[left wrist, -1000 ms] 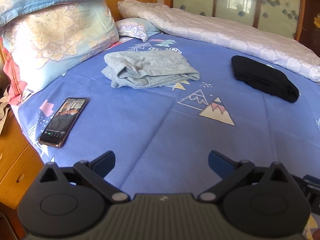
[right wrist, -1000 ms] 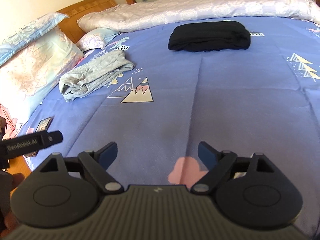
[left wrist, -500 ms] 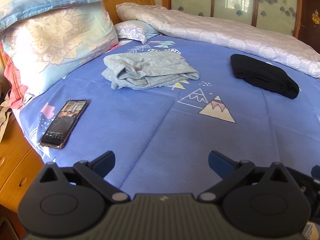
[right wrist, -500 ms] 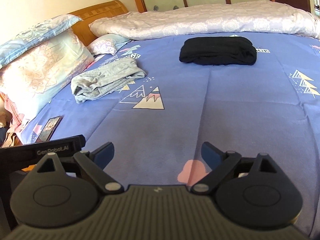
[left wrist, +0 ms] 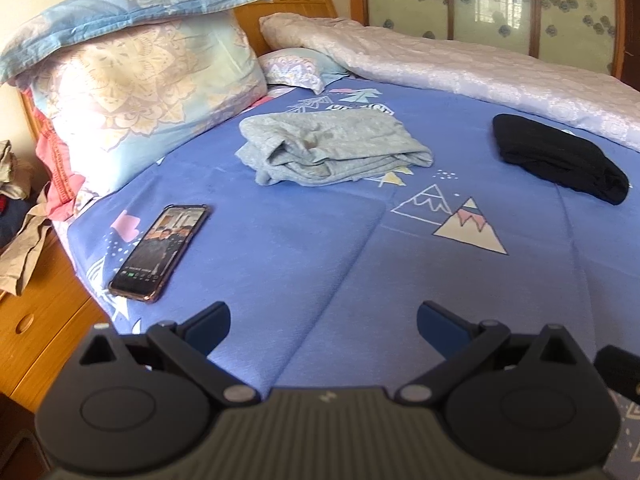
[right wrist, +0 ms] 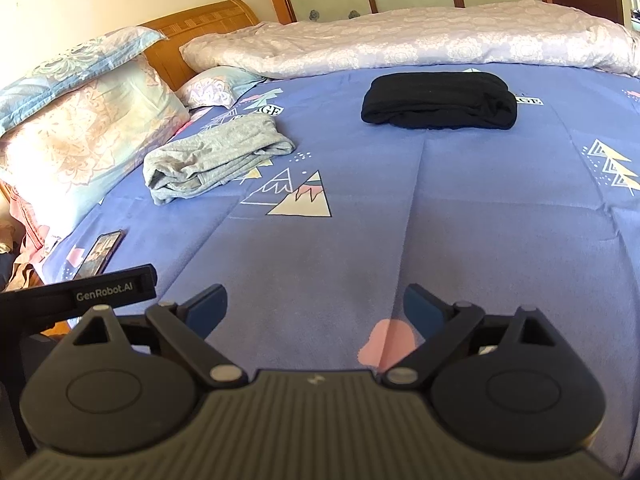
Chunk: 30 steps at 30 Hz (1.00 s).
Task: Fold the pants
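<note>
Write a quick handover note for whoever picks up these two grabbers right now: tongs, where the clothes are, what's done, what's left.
Left tongs: open, empty, held above the near edge of the bed sheet.
Right tongs: open, empty, also at the near edge.
Grey pants: loosely folded bundle near the pillows, looks uneven.
Black pants: neat folded bundle further right, by the quilt.
Phone lies at the left edge; mind it.
Done: both pairs appear folded. Left: possibly tidying the grey one.

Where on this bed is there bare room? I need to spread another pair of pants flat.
The widest bare blue sheet lies in front of the folded black pants, running toward both open grippers. It is crowded near the pillows: the folded grey pants and dark smartphone lie there.
</note>
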Tool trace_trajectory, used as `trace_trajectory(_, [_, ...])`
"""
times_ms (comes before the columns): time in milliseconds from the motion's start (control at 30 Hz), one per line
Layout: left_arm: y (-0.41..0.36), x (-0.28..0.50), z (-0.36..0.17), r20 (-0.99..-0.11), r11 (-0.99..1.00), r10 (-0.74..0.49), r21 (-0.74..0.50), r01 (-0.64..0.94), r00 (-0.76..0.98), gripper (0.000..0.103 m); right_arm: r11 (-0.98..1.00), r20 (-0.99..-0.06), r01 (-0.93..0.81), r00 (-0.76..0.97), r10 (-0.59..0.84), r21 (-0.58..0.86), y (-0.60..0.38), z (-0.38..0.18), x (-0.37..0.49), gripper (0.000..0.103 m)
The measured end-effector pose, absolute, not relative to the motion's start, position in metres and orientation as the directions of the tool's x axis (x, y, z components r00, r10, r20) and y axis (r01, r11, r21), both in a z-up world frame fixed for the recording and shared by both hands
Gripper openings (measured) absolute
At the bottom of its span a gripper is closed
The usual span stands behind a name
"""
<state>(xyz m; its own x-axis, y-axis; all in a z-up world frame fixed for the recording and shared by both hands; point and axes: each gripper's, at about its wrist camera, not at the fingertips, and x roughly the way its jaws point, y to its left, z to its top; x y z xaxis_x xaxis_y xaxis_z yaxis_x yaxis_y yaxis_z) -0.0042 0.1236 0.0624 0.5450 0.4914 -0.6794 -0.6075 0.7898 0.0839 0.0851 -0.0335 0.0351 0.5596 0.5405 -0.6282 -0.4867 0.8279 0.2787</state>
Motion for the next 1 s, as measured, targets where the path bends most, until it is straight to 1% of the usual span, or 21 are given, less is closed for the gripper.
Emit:
trace_trajectory(133, [0.128, -0.004, 0.059, -0.69, 0.773, 0.507, 0.099, -0.627, 0.516, 0.103, 0.828, -0.629, -0.486, 0.559, 0.541, 0.28, -0.034, 0.035, 0.085, 0.097])
trace_trajectory(267, [0.131, -0.005, 0.059, -0.702, 0.78, 0.483, 0.073, -0.622, 0.523, 0.103, 0.827, -0.628, -0.489, 0.559, 0.542, 0.278, -0.035, 0.035, 0.084, 0.097])
trace_trajectory(800, [0.135, -0.006, 0.059, -0.72, 0.788, 0.448, 0.037, -0.615, 0.53, 0.103, 0.832, -0.645, -0.472, 0.544, 0.536, 0.294, -0.035, 0.032, 0.084, 0.097])
trace_trajectory(1000, [0.136, -0.005, 0.057, -0.726, 0.782, 0.453, 0.045, -0.621, 0.518, 0.103, 0.833, -0.649, -0.462, 0.539, 0.537, 0.305, -0.039, 0.031, 0.085, 0.097])
